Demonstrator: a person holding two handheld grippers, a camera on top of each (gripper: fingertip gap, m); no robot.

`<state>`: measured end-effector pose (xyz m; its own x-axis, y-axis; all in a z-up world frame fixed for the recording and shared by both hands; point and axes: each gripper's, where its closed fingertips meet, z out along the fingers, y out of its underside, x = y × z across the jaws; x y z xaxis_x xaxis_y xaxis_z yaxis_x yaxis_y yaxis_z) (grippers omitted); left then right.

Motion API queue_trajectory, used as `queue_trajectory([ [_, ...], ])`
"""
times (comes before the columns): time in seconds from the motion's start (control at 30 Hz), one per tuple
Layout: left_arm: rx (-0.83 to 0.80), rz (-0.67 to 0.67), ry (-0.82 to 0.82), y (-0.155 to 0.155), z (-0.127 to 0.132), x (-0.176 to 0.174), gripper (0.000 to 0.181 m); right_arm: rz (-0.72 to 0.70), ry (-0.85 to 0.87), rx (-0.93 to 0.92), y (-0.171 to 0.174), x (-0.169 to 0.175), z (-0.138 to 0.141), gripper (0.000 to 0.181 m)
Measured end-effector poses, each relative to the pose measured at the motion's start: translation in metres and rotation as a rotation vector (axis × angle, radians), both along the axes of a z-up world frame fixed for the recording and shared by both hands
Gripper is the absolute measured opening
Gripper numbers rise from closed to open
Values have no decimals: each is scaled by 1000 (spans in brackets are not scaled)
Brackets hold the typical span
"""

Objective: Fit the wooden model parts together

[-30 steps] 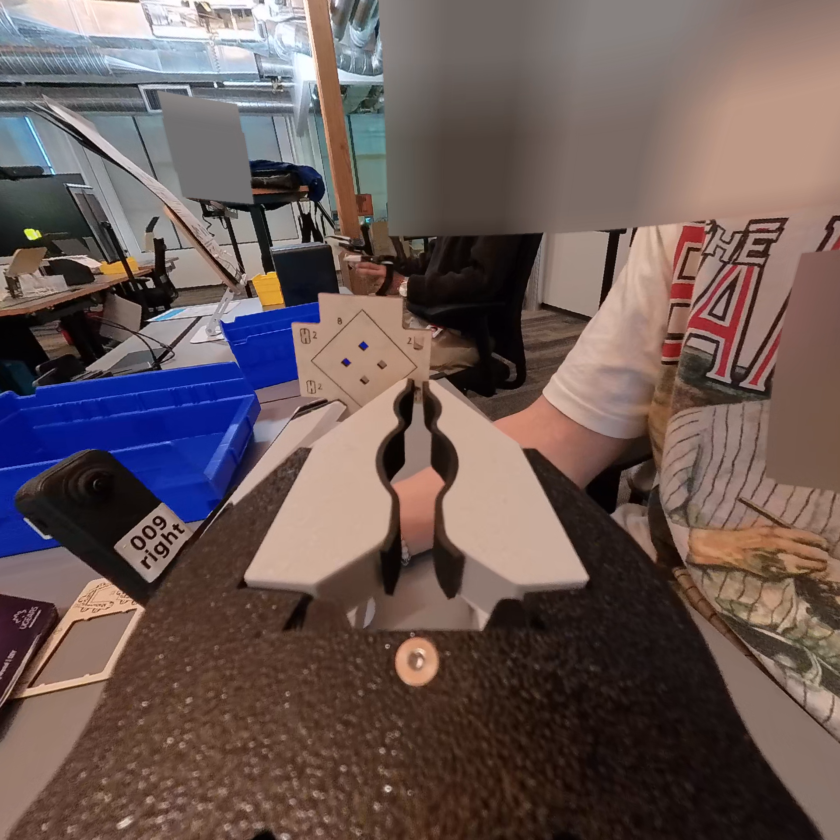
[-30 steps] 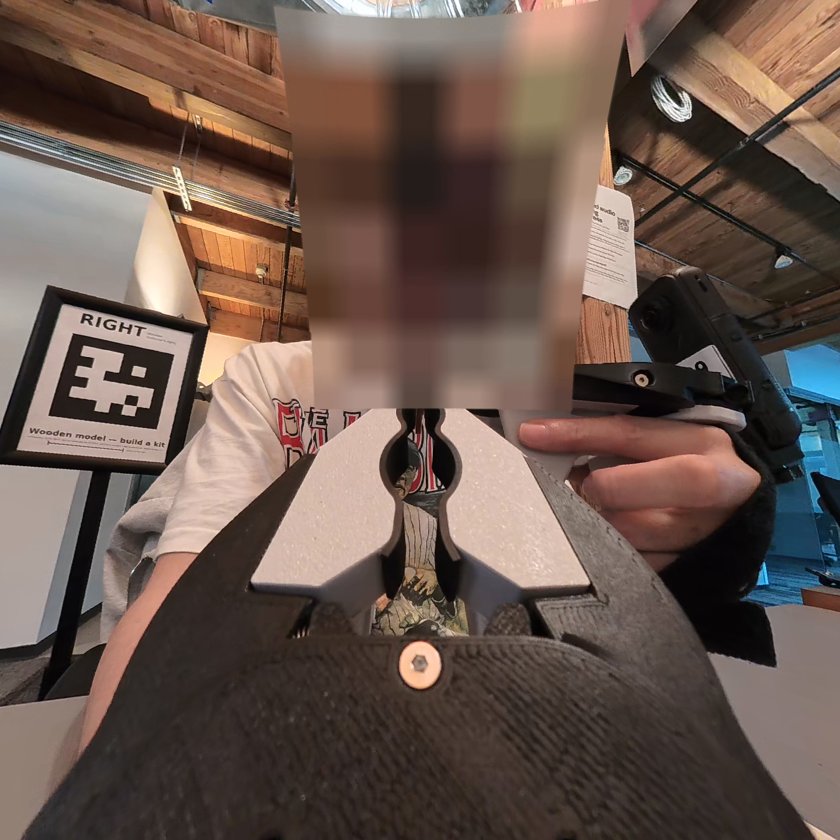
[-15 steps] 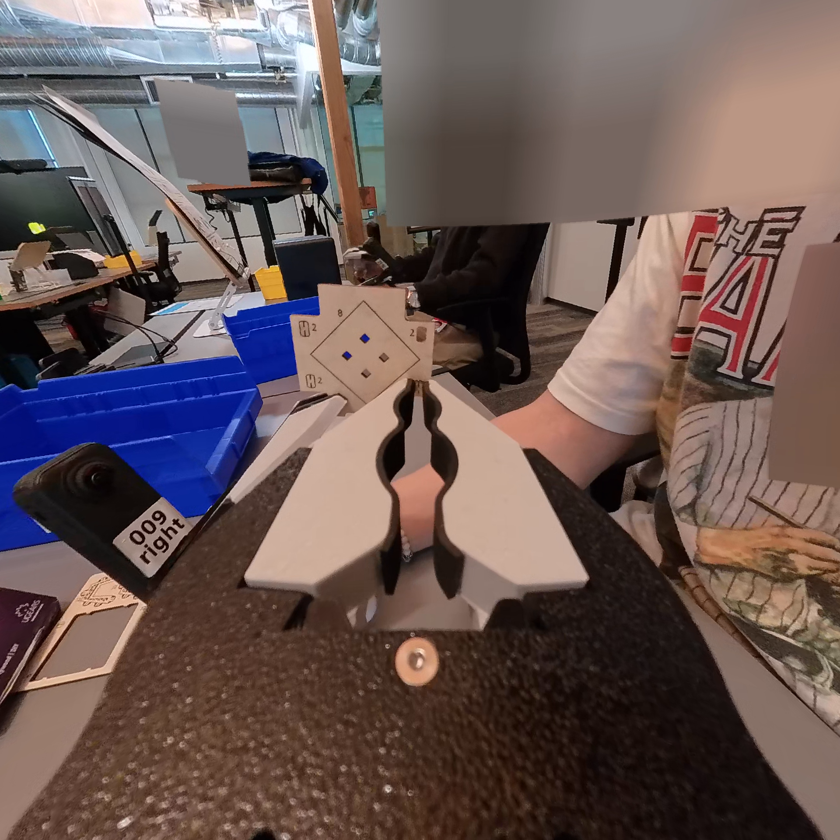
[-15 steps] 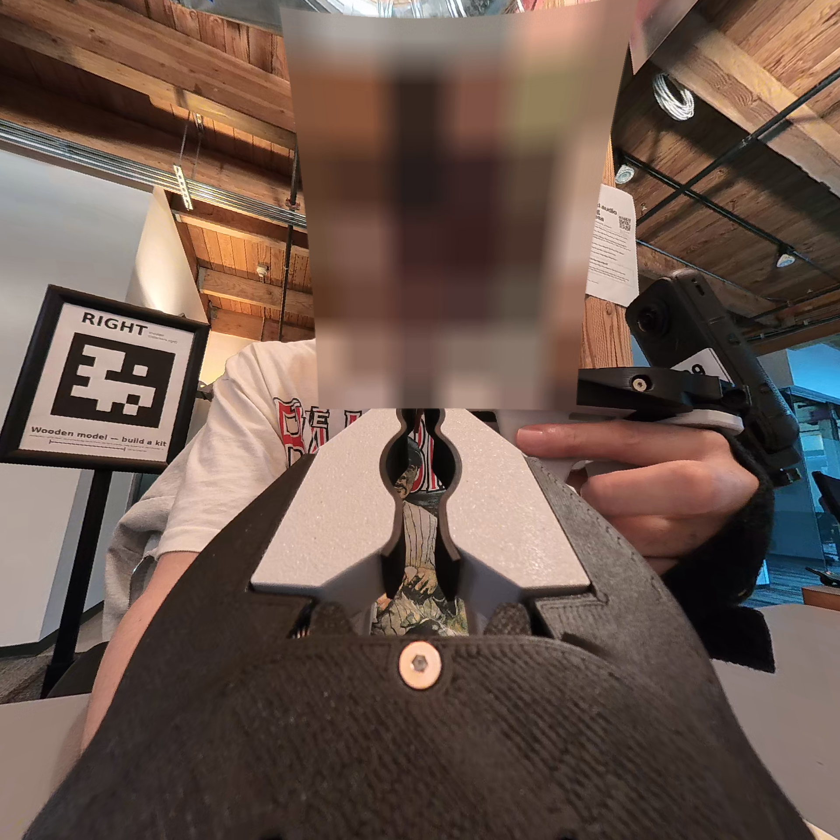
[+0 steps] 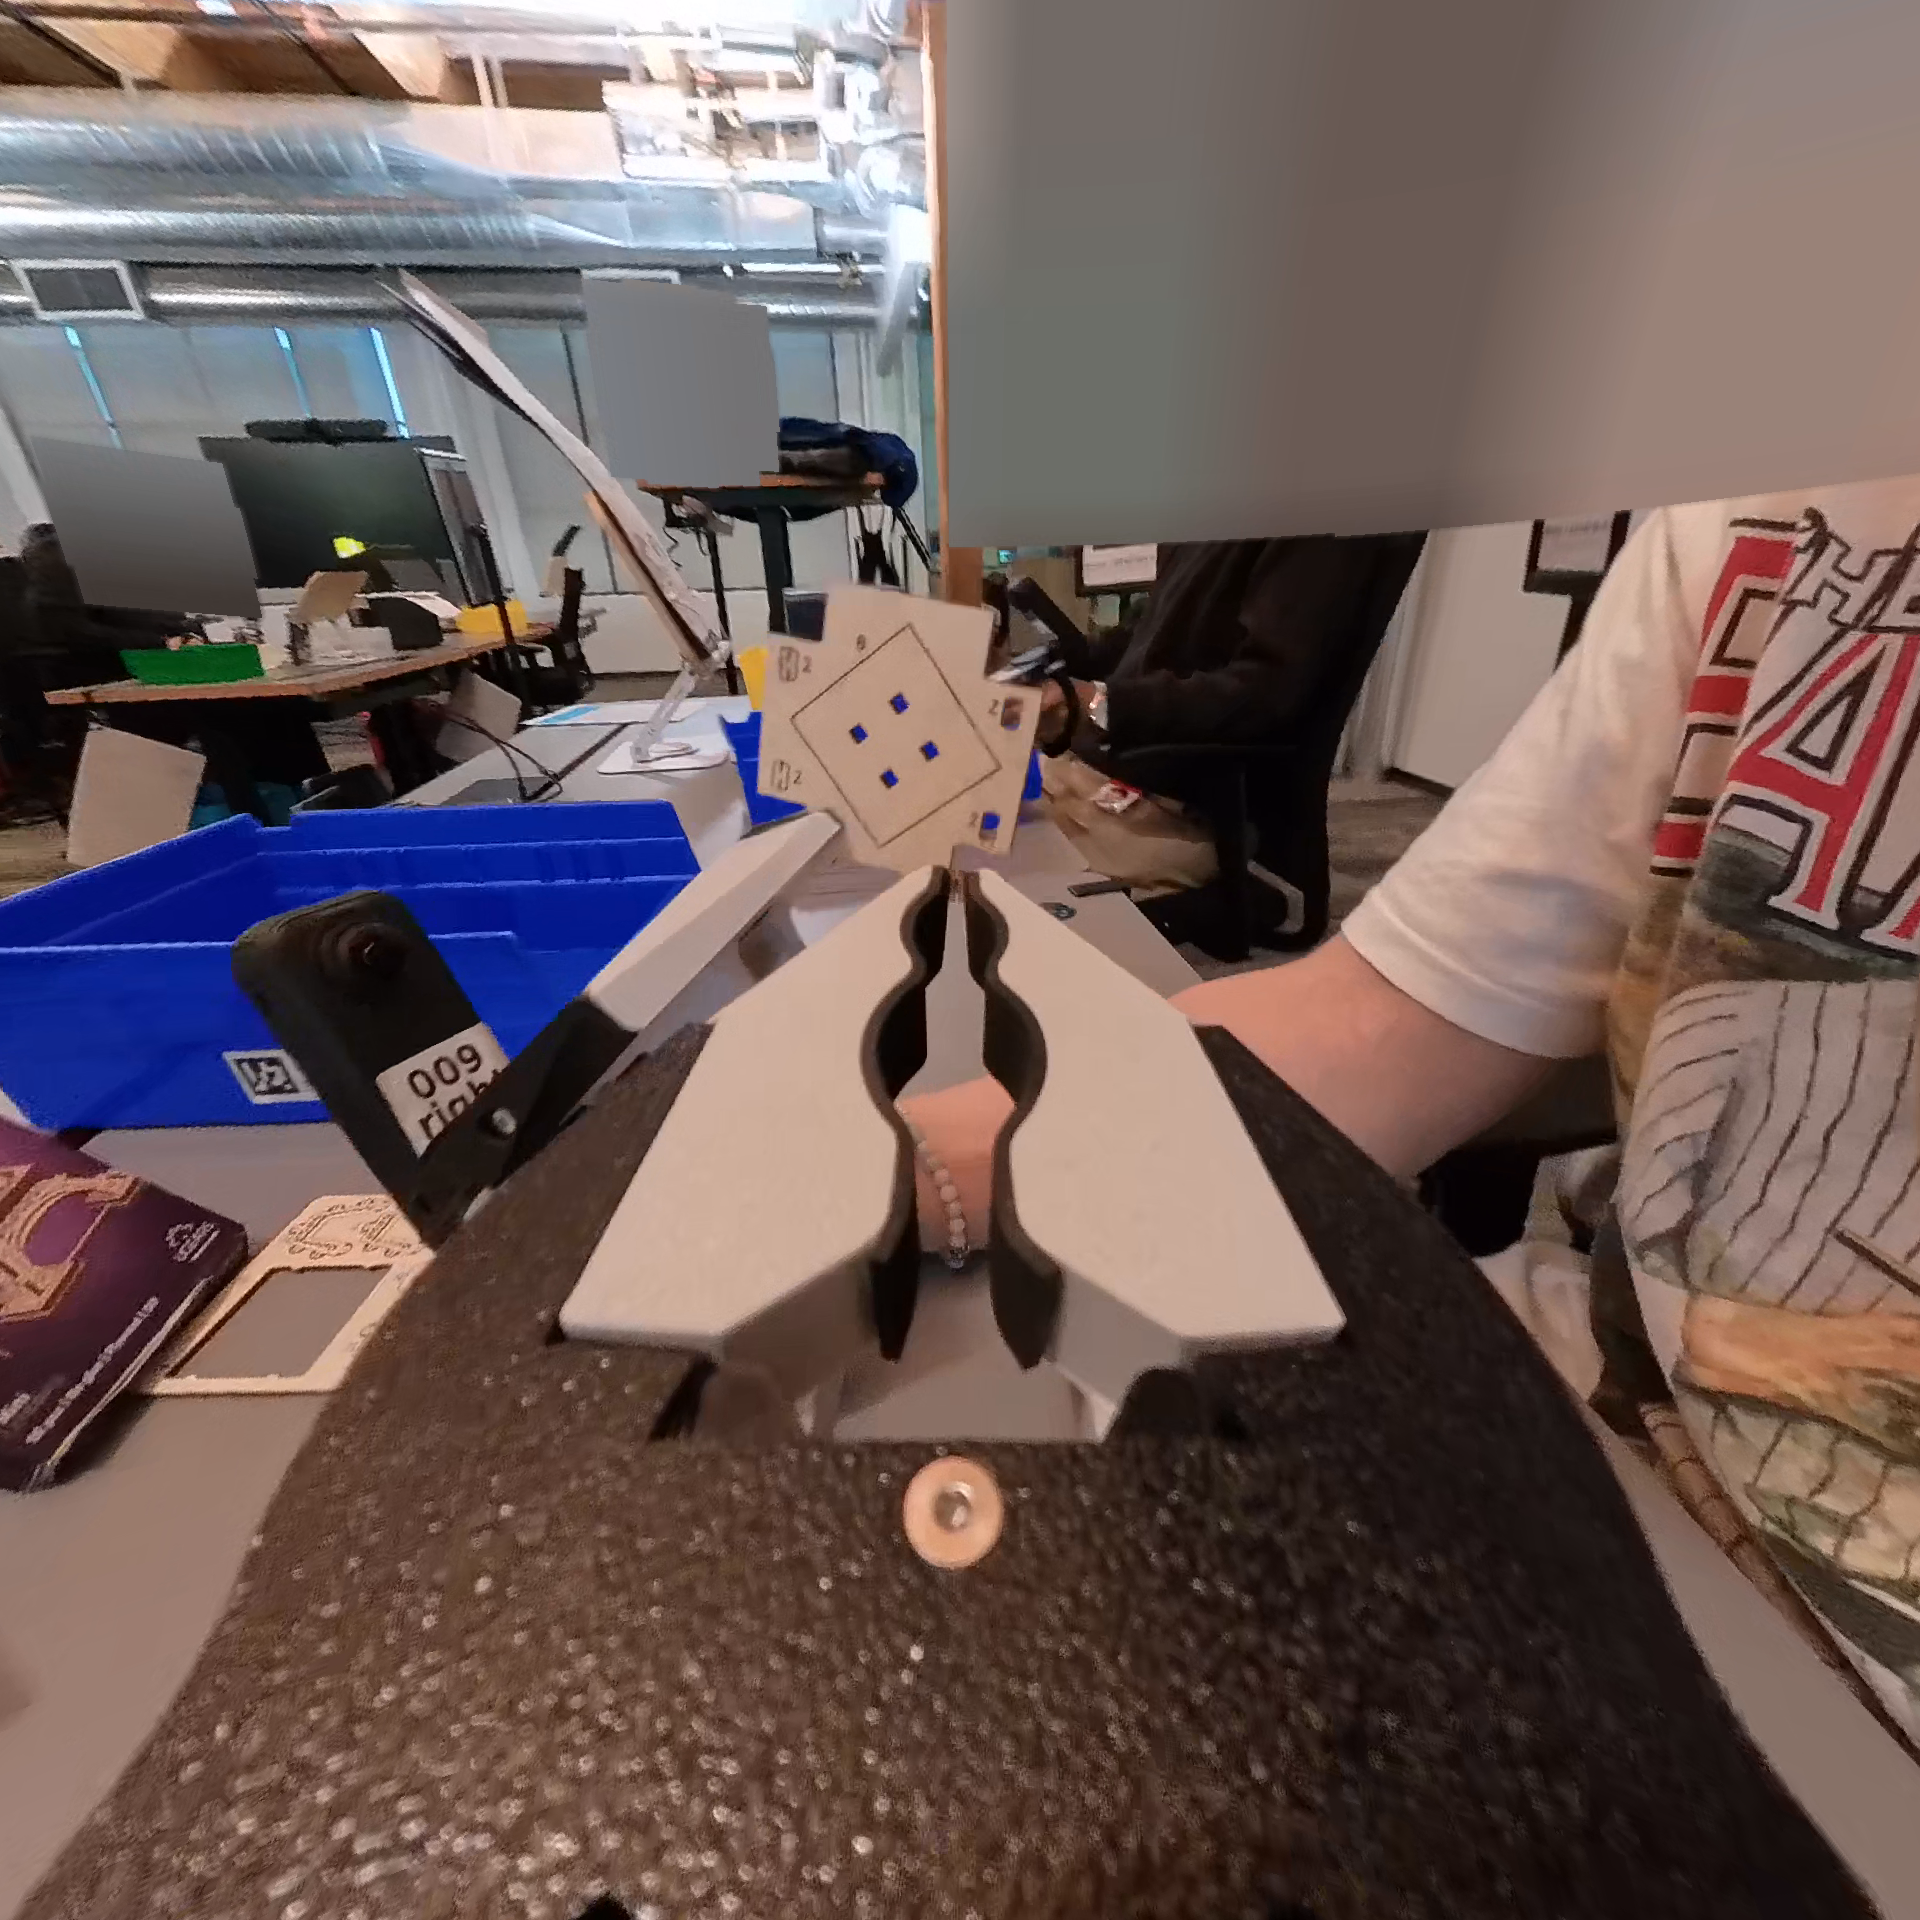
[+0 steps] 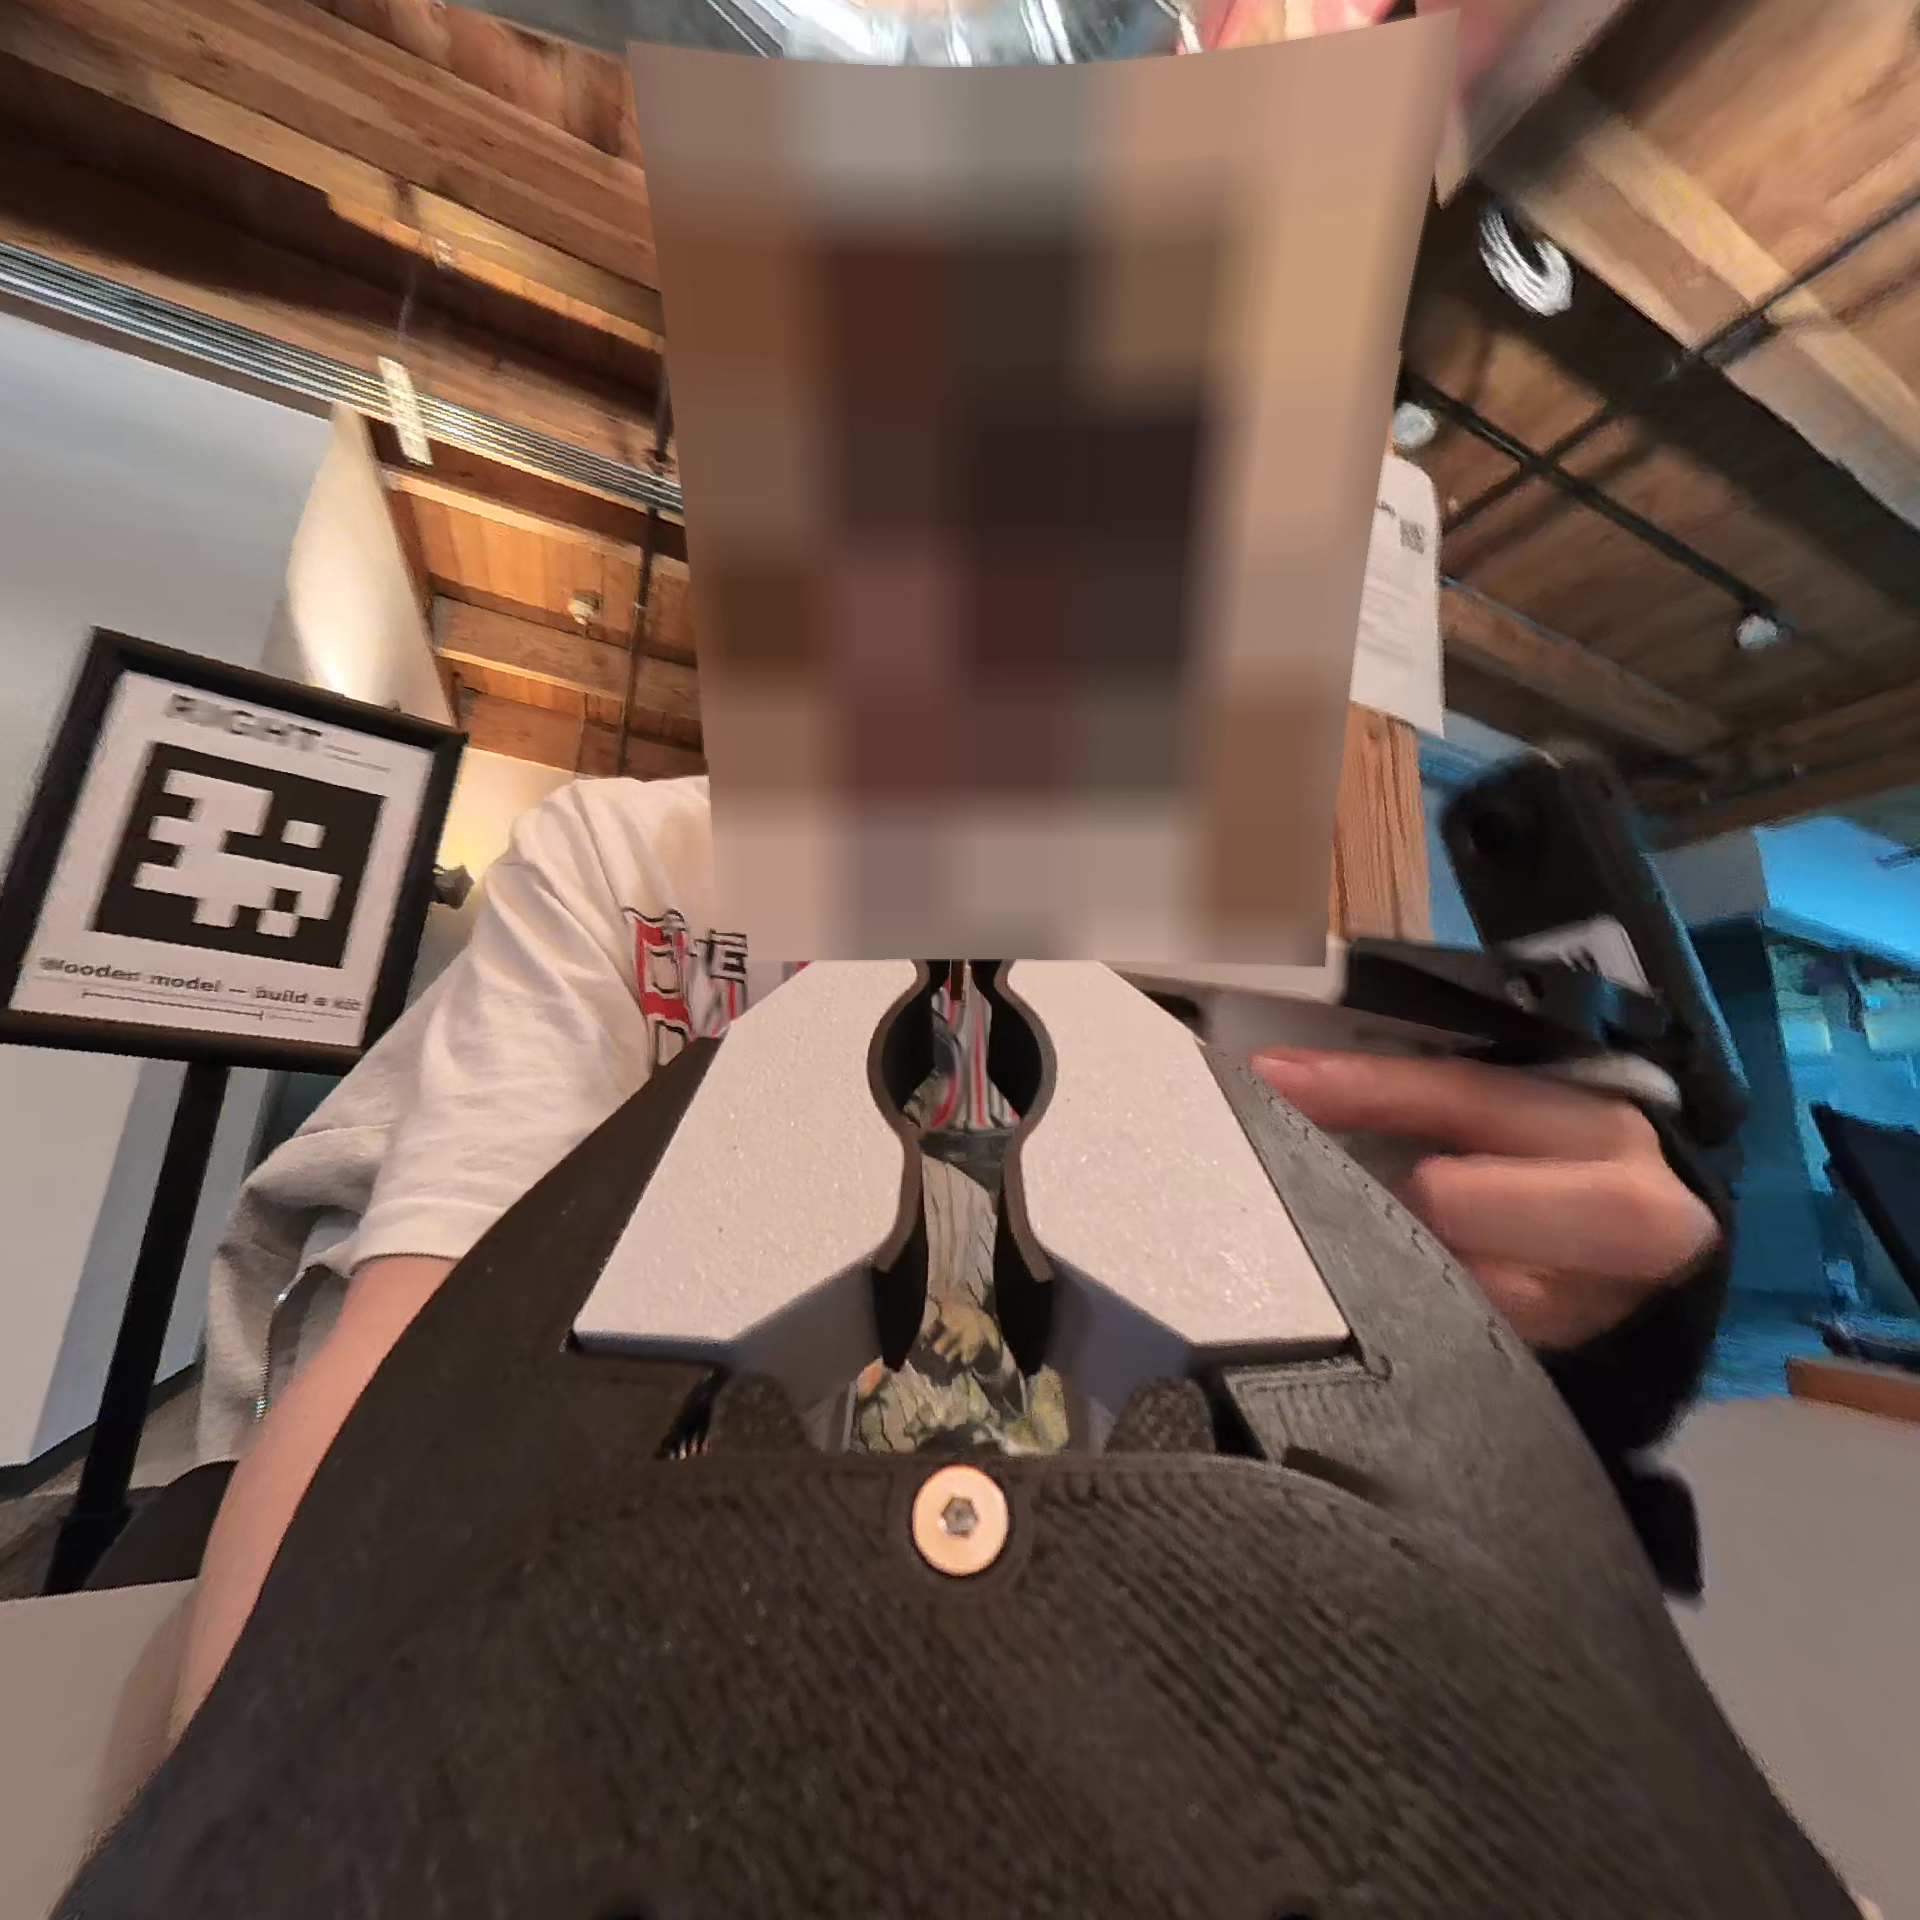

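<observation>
On the far left of your left wrist view, a purple box (image 5: 73, 1288) is lying on the grey desk (image 5: 156, 1538), with an emptied wooden sheet frame (image 5: 301, 1309) resting just beside it. Behind them, a blue bin (image 5: 312, 966) is sitting on the desk. Your right gripper (image 5: 717, 914) is reaching in from the left with its camera body showing, its grey finger touching the lower left edge of the wooden model part (image 5: 894, 727). In the middle, your left gripper (image 5: 954, 883) is pinching the bottom edge of that flat, notched part between pressed-together fingertips, holding it upright above the desk. To the right, your forearm (image 5: 1309, 1029) is stretching across.

In the right wrist view, your right gripper (image 6: 961, 971) is pointing up toward you; its tips are running under the blurred patch, so I cannot tell whether they are pinching anything. Your left hand (image 6: 1496, 1174) is showing on the right.
</observation>
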<state>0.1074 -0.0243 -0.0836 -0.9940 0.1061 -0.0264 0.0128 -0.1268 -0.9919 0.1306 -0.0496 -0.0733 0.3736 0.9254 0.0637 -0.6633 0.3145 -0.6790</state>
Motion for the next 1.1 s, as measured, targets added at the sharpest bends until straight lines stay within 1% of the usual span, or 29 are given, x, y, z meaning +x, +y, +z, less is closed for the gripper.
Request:
queue_trajectory([
  [0.07,14,44,-3,7,-6,6,0,-5,2,11,-1,0,1,1],
  [0.13,100,171,-41,25,-18,28,0,-11,7,11,-1,1,1,1],
  [0.17,181,256,-63,39,-28,46,0,-21,9,4,-1,2,1,1],
  [0.23,401,416,-98,76,-52,85,0,-49,13,-19,3,4,0,1],
  [0.33,798,557,-106,130,-94,133,0,-112,48,-47,10,14,-1,0],
  [0.43,1217,553,-155,169,-134,153,0,-161,57,-114,21,21,-5,1],
  [0.47,1322,503,-165,174,-147,153,0,-178,48,-143,26,22,-8,1],
  [0.5,1376,441,-169,171,-157,150,0,-184,46,-157,28,22,-9,0],
  [0.57,1405,312,-160,155,-172,139,0,-185,49,-165,29,22,-9,0],
  [0.6,1415,271,-159,148,-176,134,0,-193,48,-179,31,23,-11,0],
  [0.67,1420,225,-173,138,-180,128,0,-212,43,-217,36,24,-14,0],
  [0.73,1413,180,-147,130,-182,119,0,-224,49,-224,37,26,-15,1],
  [0.8,1428,152,-128,127,-185,114,0,-247,60,-240,39,30,-16,1],
  [0.87,1447,140,-146,127,-188,111,1,-259,75,-257,41,35,-17,1],
  [0.97,1438,122,-144,124,-188,107,1,-291,86,-291,46,40,-21,1],
  [1.03,1430,132,-134,124,-187,107,5,-327,105,-316,50,46,-23,1],
  [1.1,1385,127,-109,124,-182,105,9,-365,125,-361,57,53,-28,2],
])
